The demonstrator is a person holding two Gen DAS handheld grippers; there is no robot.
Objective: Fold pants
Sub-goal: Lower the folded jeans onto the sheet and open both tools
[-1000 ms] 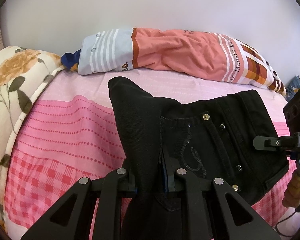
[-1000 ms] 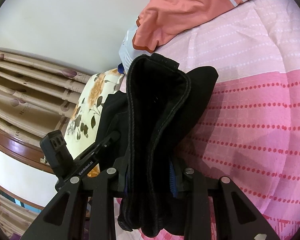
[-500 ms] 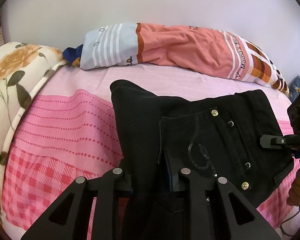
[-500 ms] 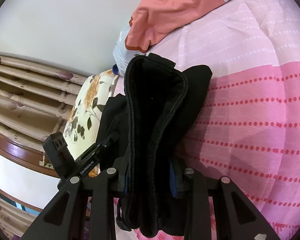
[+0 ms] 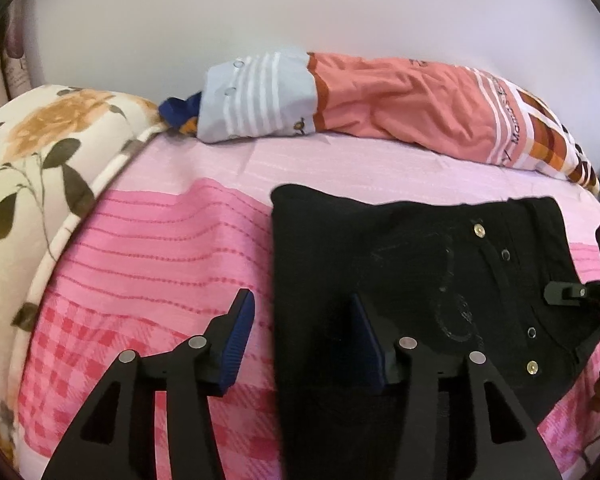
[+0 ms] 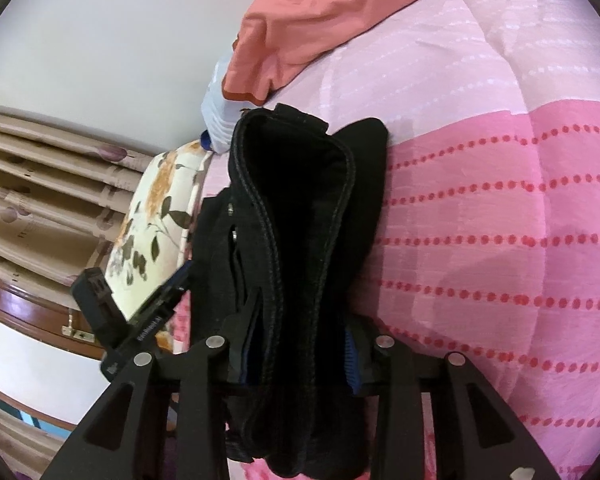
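Note:
The black pants (image 5: 420, 264) lie folded on the pink bedspread (image 5: 160, 248), with metal studs and a stitched pocket showing. My left gripper (image 5: 300, 332) is open; its left finger stands over the bedspread and its right finger over the pants' left edge, holding nothing. My right gripper (image 6: 296, 344) is shut on the pants' thick folded edge (image 6: 296, 208), which stands up between its fingers. The right gripper also shows at the right edge of the left wrist view (image 5: 572, 292), and the left gripper (image 6: 140, 308) shows at the left of the right wrist view.
A salmon, striped bolster pillow (image 5: 380, 96) lies along the wall at the back of the bed. A floral cushion (image 5: 40, 152) sits at the left edge. Beige curtains (image 6: 40, 184) and a brown wooden ledge (image 6: 28, 312) are beyond the bed.
My left gripper has opened and let go of the pants, which dropped flat on the bed. My right gripper has kept its hold on the folded edge.

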